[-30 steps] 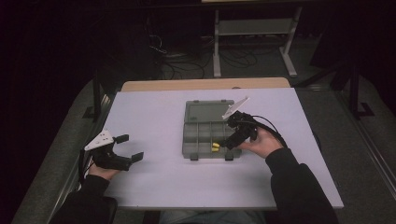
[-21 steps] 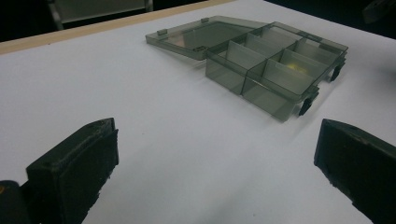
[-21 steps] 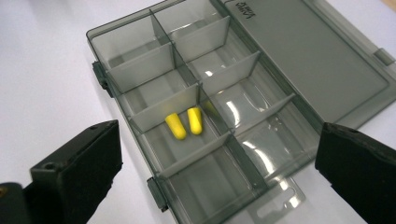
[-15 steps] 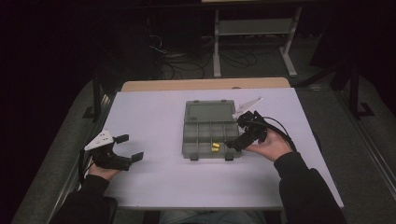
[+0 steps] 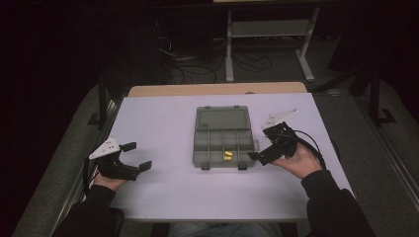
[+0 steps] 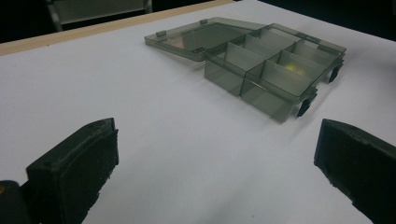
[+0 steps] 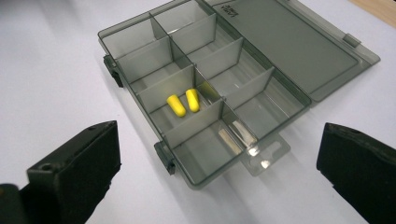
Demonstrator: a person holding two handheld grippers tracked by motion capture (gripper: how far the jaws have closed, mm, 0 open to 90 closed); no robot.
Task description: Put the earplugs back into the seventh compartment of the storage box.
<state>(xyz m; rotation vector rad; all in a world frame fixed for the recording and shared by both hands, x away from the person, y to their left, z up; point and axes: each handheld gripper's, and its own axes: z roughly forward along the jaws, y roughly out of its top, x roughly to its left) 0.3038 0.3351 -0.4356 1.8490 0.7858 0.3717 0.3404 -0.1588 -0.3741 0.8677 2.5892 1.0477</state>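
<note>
Both tools hang unclenched over the smooth white desk (image 5: 163,197): left tool (image 5: 134,156) well left of the box, right tool (image 5: 258,148) just beside it. The smoky clear-plastic box (image 7: 224,91) lies open mid-desk, two yellow bullet-shaped plugs (image 7: 183,102) in a near-row compartment. Lid writing is unreadable.

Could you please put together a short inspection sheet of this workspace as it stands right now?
Surface: white table, bare apart from the box.
Job's things: grey compartment box mid-table, lid open flat; two yellow earplugs side by side in one front-row compartment.
Clutter: nothing seen.
Grippers: left gripper open, near the left edge, holding nothing; right gripper open beside the box's right side, holding nothing.
Cables: black cable looping over the right hand; more on the floor behind.
Surroundings: dark room, metal stand beyond the table.
</note>
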